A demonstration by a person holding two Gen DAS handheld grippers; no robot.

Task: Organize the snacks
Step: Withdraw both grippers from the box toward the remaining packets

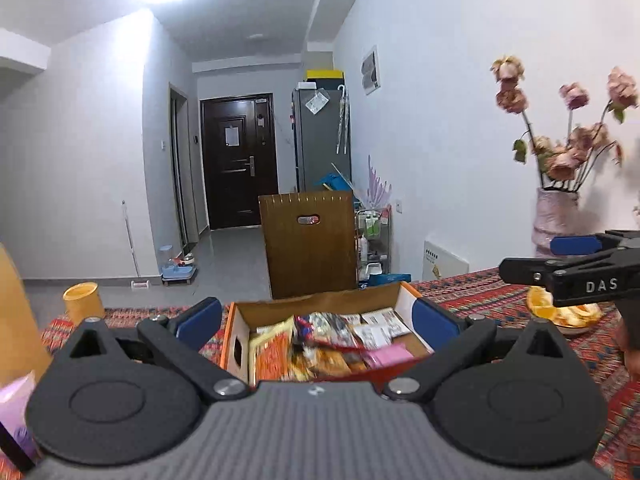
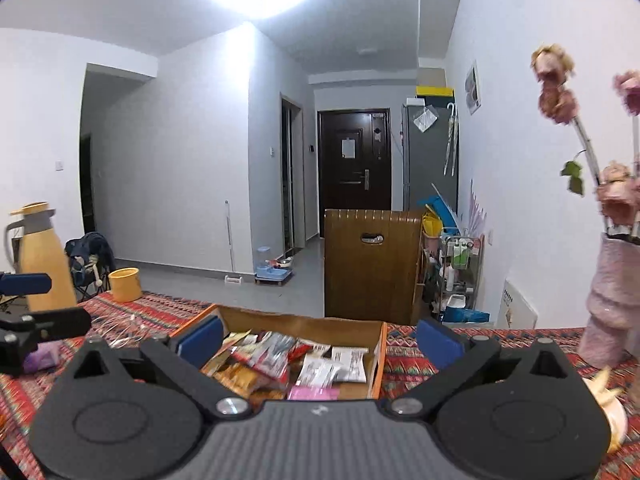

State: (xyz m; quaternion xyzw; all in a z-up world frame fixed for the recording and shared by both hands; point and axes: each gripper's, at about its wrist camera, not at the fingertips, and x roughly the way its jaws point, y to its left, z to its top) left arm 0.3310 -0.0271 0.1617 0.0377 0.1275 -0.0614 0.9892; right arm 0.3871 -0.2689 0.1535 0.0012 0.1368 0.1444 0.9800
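Cardboard box [image 1: 320, 300] of snack packets [image 1: 320, 344] stood on patterned counter [image 1: 480, 292]. Left tongs [image 1: 316, 316] and right tongs [image 2: 316, 336]: both spread wide, empty, above box.

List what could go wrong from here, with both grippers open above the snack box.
1. The right gripper is close to the vase of dried flowers; a sideways swing could tip it.
2. Packets are heaped loosely in the box; reaching in could spill some.
3. The plate of orange slices beside the box could get knocked.
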